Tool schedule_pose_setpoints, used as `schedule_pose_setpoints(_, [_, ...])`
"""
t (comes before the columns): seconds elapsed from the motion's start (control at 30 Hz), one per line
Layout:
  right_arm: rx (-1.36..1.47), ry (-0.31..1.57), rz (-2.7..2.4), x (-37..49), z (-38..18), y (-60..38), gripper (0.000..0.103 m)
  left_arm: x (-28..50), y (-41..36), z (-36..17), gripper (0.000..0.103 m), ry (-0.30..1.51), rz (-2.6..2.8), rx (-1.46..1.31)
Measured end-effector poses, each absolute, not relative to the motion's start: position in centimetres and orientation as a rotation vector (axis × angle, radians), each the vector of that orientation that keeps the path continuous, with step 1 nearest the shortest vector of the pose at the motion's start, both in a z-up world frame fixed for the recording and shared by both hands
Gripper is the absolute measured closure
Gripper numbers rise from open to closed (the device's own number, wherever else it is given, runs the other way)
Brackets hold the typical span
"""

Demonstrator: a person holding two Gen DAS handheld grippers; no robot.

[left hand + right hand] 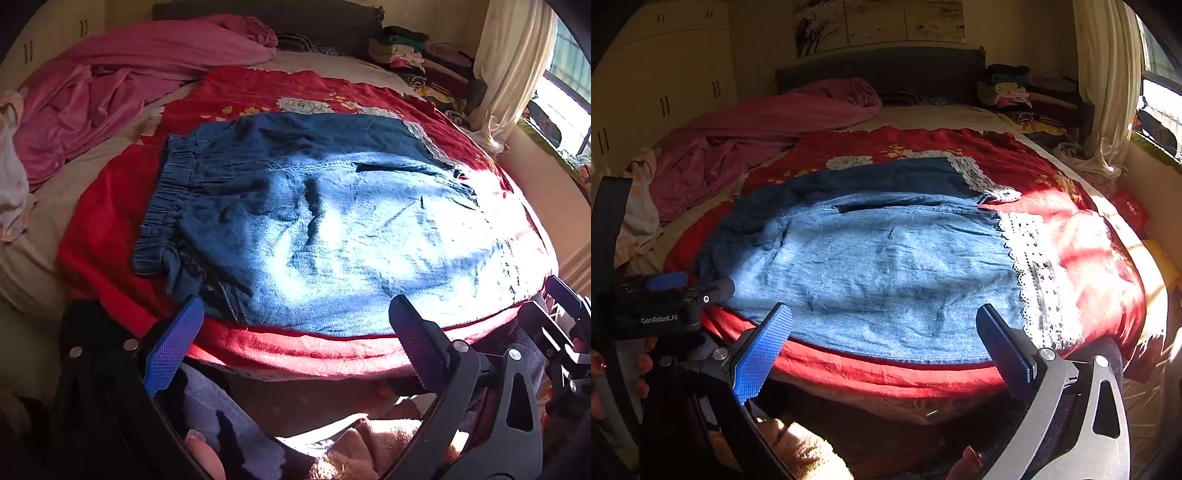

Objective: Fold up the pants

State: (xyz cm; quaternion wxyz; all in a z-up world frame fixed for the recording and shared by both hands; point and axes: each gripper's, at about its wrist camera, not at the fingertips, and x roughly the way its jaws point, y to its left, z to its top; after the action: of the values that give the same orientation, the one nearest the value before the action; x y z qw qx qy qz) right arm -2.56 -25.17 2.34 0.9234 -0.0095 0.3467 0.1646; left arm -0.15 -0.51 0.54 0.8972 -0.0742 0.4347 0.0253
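Blue denim pants [314, 229] lie flat across a red blanket [103, 206] on the bed, elastic waistband [166, 199] at the left, white lace hems [1038, 273] at the right. One leg lies behind the other. My left gripper [295, 332] is open and empty, hovering at the near edge of the pants by the waist end. My right gripper [884, 336] is open and empty at the near edge toward the hem end. The left gripper's body [665, 299] shows at the left in the right wrist view.
A pink quilt [122, 74] is heaped at the back left. Stacked folded clothes [1019, 96] sit at the back right by the headboard. A curtain [1108, 81] and window are at the right. White wardrobes [646, 81] stand at the left.
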Motion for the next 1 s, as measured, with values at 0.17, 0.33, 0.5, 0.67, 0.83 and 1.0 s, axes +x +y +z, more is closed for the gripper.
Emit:
schedule_pose_setpoints(0.17, [-0.018, 0.712, 0.338, -2.53, 2.42, -25.24, 0.004, -0.20, -0.75, 0.71, 0.009, 0.895, 0.049, -0.149])
schedule_pose_setpoints(0.33, [-0.020, 0.712, 0.338, -2.54, 2.42, -25.21, 0.004, -0.21, -0.83, 0.81, 0.009, 0.894, 0.049, -0.147])
schedule_pose_setpoints(0.5, [-0.019, 0.713, 0.338, -2.47, 2.43, -25.21, 0.004, -0.20, -0.79, 0.81, 0.009, 0.894, 0.047, -0.148])
schedule_pose_setpoints(0.67, [-0.021, 0.713, 0.336, -2.48, 2.42, -25.19, 0.004, -0.23, -0.73, 0.86, 0.009, 0.893, 0.048, -0.147])
schedule_pose_setpoints(0.83, [-0.018, 0.714, 0.336, -2.50, 2.38, -25.16, 0.004, -0.29, -0.72, 0.89, 0.009, 0.893, 0.051, -0.147])
schedule_pose_setpoints(1.0, [-0.019, 0.717, 0.335, -2.47, 2.30, -25.13, 0.004, -0.24, -0.68, 0.95, 0.009, 0.889, 0.051, -0.147])
